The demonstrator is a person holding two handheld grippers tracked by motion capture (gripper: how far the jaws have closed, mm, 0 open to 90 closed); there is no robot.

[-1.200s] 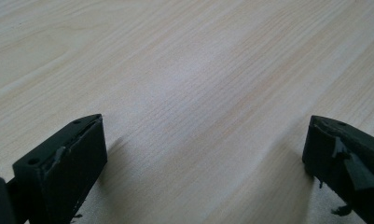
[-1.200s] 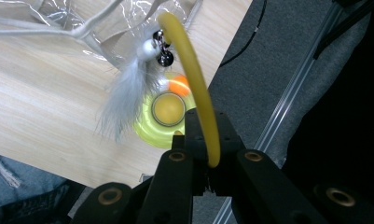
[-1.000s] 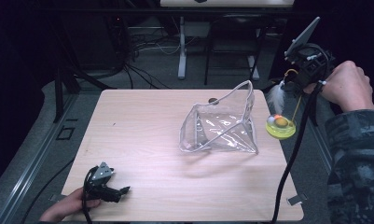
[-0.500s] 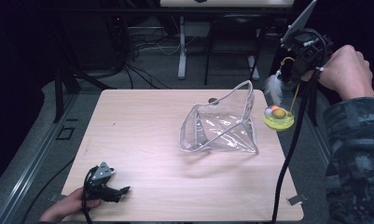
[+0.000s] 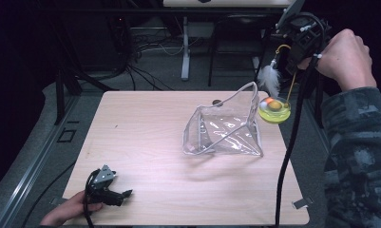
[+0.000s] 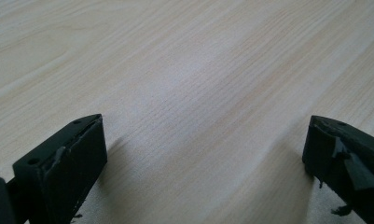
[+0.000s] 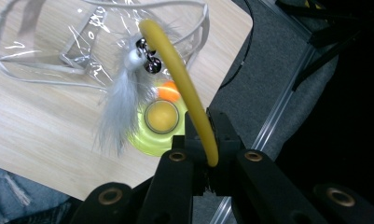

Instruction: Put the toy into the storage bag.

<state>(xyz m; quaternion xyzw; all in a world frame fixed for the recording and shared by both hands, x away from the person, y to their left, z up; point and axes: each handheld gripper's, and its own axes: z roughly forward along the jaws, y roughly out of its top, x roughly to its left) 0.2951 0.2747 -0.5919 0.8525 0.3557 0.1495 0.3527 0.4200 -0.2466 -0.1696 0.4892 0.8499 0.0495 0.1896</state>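
Observation:
My right gripper (image 5: 290,54) (image 7: 208,128) is shut on the bent yellow stem (image 7: 182,77) of a cat toy and holds it in the air by the table's far right corner. From the stem hang a grey feather (image 5: 270,80) (image 7: 119,105) with small bells (image 7: 147,53). Its yellow-green round base (image 5: 275,112) (image 7: 159,126), with an orange ball, hangs level with the bag's top. A clear plastic bag (image 5: 226,128) (image 7: 58,46) stands open on the wooden table (image 5: 145,123), just left of the toy. My left gripper (image 5: 124,194) (image 6: 205,154) rests open on the near left of the table, nothing between its jaws.
A small dark object (image 5: 217,102) lies on the table behind the bag. Beyond the far edge are cables (image 5: 145,61) and a white stand leg (image 5: 185,47) on the grey floor. A camouflage sleeve (image 5: 359,156) runs along the table's right side.
My right gripper has risen and moved toward the back with the toy; the base now hangs higher and closer to the bag. The left gripper has not moved.

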